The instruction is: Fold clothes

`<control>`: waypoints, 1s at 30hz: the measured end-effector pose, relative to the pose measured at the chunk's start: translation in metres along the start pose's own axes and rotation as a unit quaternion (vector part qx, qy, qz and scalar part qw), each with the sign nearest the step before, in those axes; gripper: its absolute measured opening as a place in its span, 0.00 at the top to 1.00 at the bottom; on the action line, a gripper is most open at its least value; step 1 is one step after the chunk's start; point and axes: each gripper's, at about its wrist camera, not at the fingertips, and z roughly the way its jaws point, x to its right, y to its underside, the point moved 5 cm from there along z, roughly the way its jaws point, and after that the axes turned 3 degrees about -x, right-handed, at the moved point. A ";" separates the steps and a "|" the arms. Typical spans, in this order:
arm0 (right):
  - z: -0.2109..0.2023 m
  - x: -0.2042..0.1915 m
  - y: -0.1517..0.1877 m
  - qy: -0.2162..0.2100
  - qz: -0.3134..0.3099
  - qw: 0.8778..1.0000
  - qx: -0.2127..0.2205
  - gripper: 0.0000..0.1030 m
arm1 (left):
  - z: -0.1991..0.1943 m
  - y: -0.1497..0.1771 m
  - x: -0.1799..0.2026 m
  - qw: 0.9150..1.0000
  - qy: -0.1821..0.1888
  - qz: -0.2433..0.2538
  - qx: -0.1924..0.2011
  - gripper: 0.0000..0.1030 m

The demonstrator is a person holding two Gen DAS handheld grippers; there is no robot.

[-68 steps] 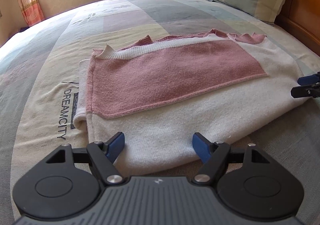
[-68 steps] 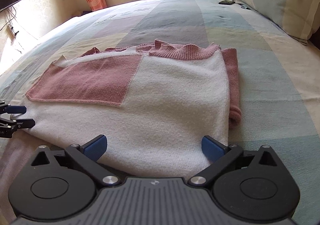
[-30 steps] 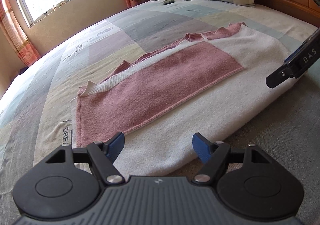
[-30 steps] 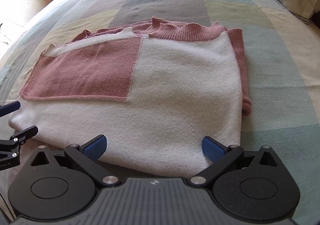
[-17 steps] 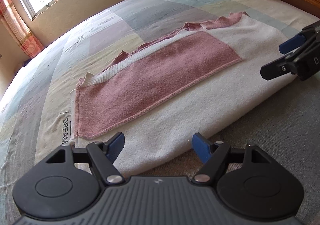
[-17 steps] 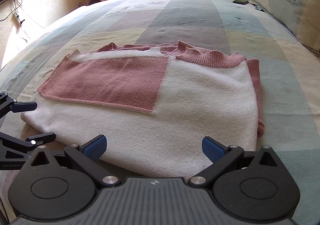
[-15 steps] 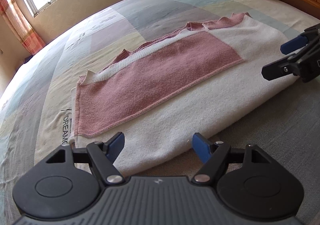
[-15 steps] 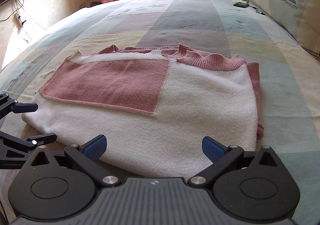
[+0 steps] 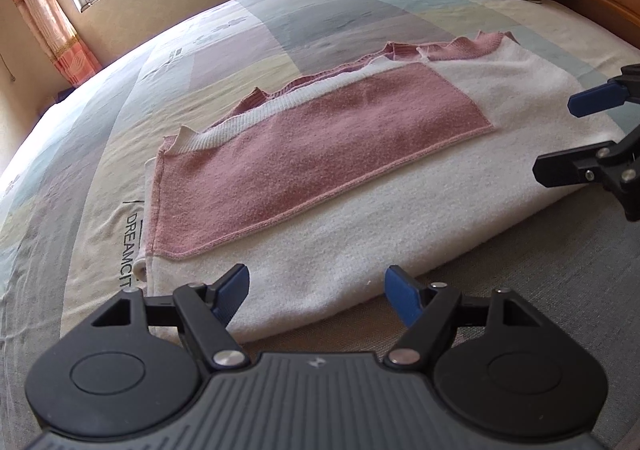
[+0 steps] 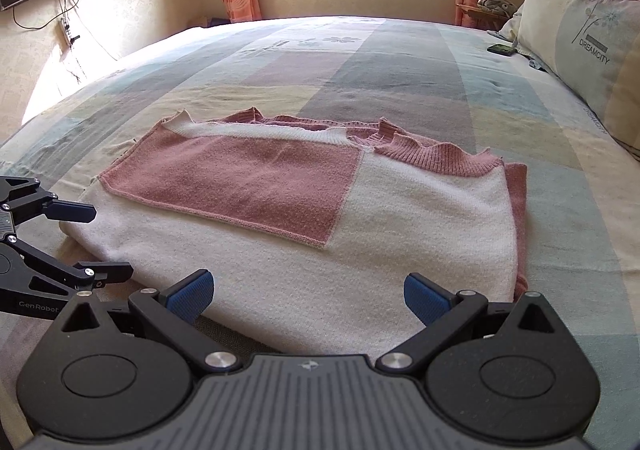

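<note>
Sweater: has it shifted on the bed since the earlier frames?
No. The sweater has not shifted: its folded edge still lies right beside the DREAMCITY print, as earlier.

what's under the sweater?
The sweater lies flat on the patchwork bedspread; a "DREAMCITY" print runs beside its left edge. Pink ribbed layers peek out along the far edge. Anything else beneath is covered.

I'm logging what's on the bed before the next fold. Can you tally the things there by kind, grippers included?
Sweater: 1
Pillow: 1
Phone: 1
Grippers: 2, left gripper and right gripper, both open at the sweater's near edge
Total: 5
</note>
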 end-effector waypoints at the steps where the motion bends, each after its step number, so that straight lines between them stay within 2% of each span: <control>1: 0.001 -0.002 0.000 -0.002 -0.006 1.000 -0.001 0.00 | 0.000 0.000 -0.001 1.000 -0.002 -0.003 -0.003 0.26; 5: 0.006 -0.021 0.002 -0.012 -0.049 0.999 -0.014 0.00 | -0.002 0.003 -0.006 1.000 -0.010 -0.026 -0.010 0.26; 10: 0.018 -0.043 0.005 -0.014 -0.088 0.995 -0.040 0.00 | -0.002 0.008 -0.014 0.997 -0.002 -0.074 -0.008 0.26; 19: 0.034 -0.043 0.016 -0.013 -0.085 0.993 -0.085 0.00 | 0.017 0.029 -0.029 0.991 0.014 -0.127 -0.048 0.26; 23: 0.034 -0.039 0.019 -0.013 -0.077 0.993 -0.094 0.00 | 0.013 0.033 -0.032 0.989 0.017 -0.133 -0.056 0.25; 30: 0.030 -0.033 0.015 -0.034 -0.041 0.994 -0.100 0.00 | 0.001 0.029 -0.025 0.994 0.001 -0.097 -0.047 0.25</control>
